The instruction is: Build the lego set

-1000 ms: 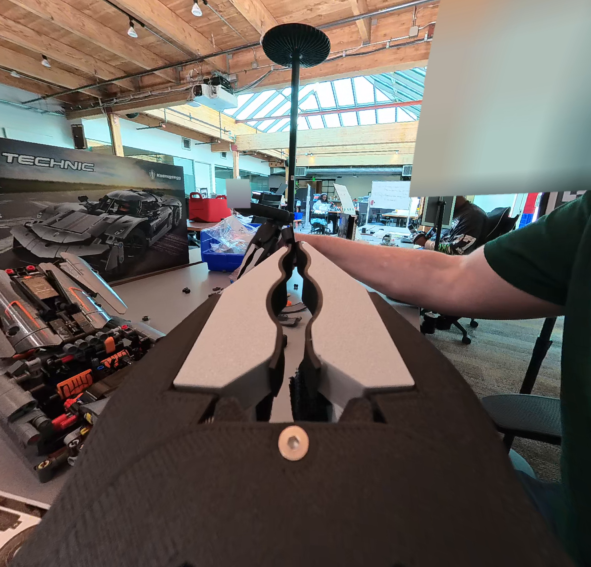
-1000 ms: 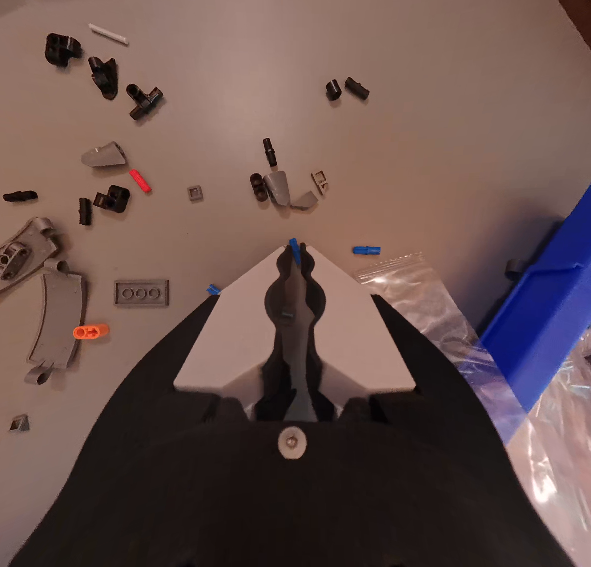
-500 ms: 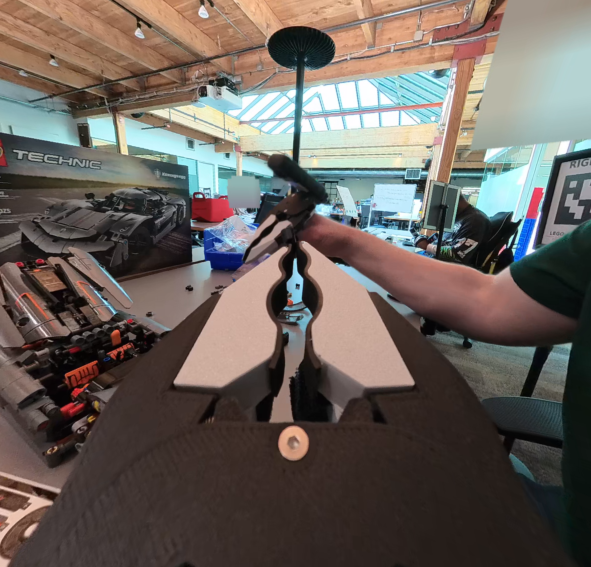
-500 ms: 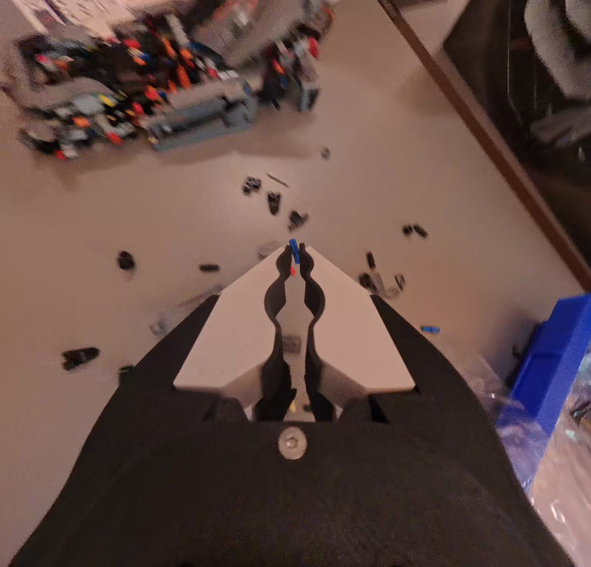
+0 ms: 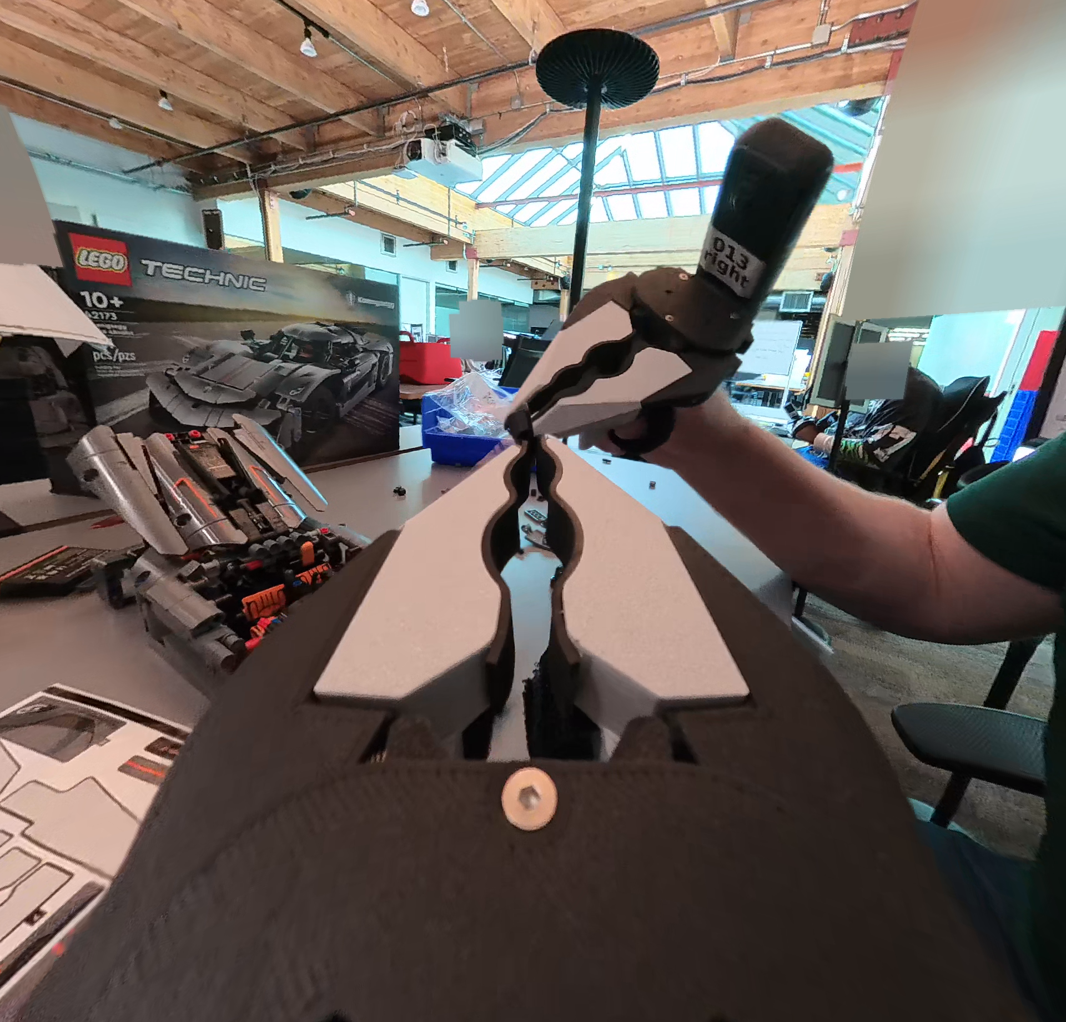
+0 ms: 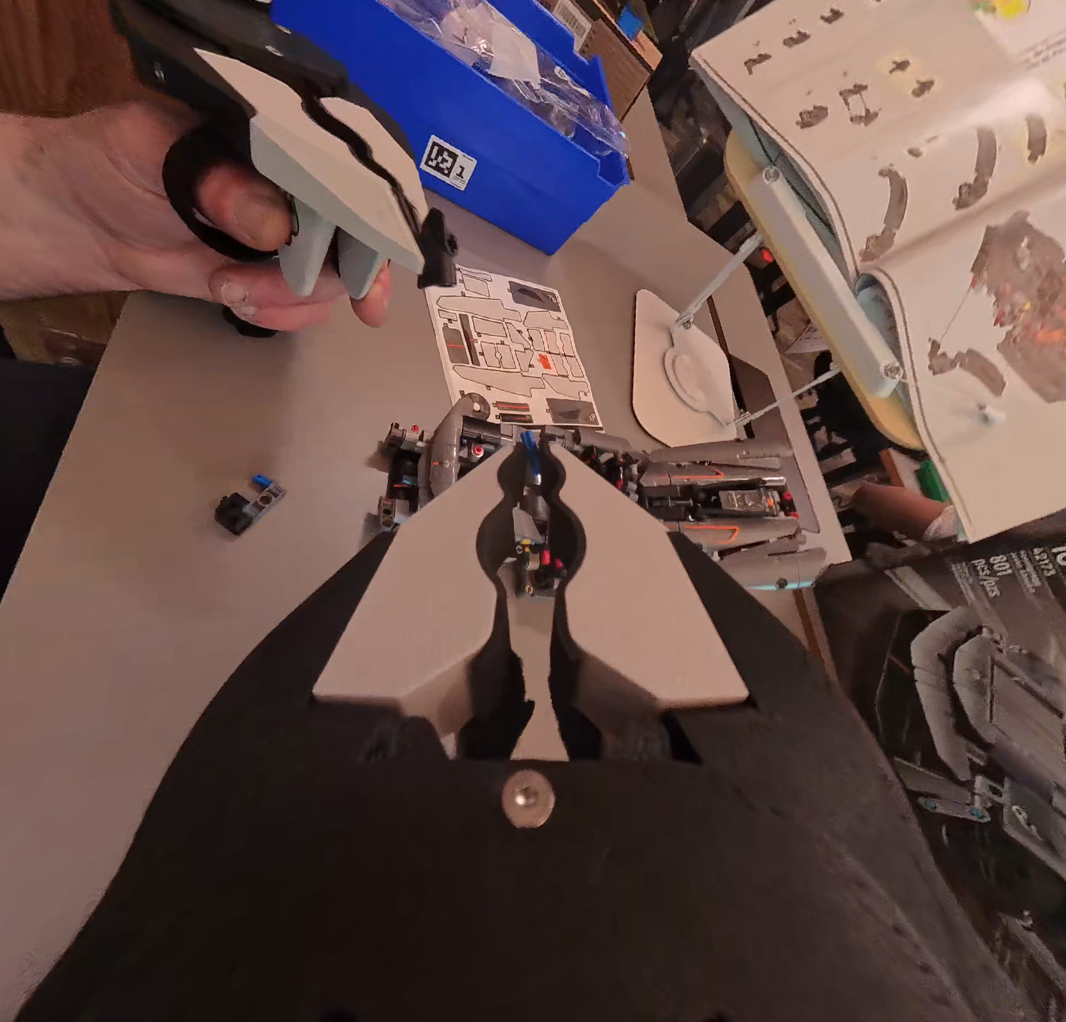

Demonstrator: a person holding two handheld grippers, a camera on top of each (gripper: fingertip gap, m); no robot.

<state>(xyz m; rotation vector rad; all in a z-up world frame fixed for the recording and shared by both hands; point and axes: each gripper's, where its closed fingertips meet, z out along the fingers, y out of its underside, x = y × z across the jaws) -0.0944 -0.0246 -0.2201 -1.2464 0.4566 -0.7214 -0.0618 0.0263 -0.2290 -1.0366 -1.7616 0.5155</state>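
Note:
My left gripper (image 5: 533, 446) is shut on a small black lego piece (image 6: 439, 251), held in the air above the table; it also shows in the right wrist view (image 6: 424, 244). My right gripper (image 6: 533, 446) is shut on a blue pin (image 6: 529, 453) that sticks out past its tips. In the left wrist view the right gripper (image 5: 516, 416) points down-left, its tip almost touching the black piece (image 5: 521, 424). The half-built grey and black lego car (image 5: 219, 533) lies on the table at the left, and below the right gripper in its own view (image 6: 709, 492).
The set's box (image 5: 231, 348) stands behind the car. A blue bin (image 6: 461, 100) holds plastic bags. A sticker sheet (image 6: 507, 348) and a white stand base (image 6: 680, 371) lie by the car, with an open instruction booklet (image 6: 923, 187) above. Small loose pieces (image 6: 248, 504) lie on the grey table (image 6: 173, 417). Tip to tip, the grippers are about 7 cm apart.
My right gripper has lifted off the table with the blue pin and swung up to the left gripper's tip. The left gripper has barely moved.

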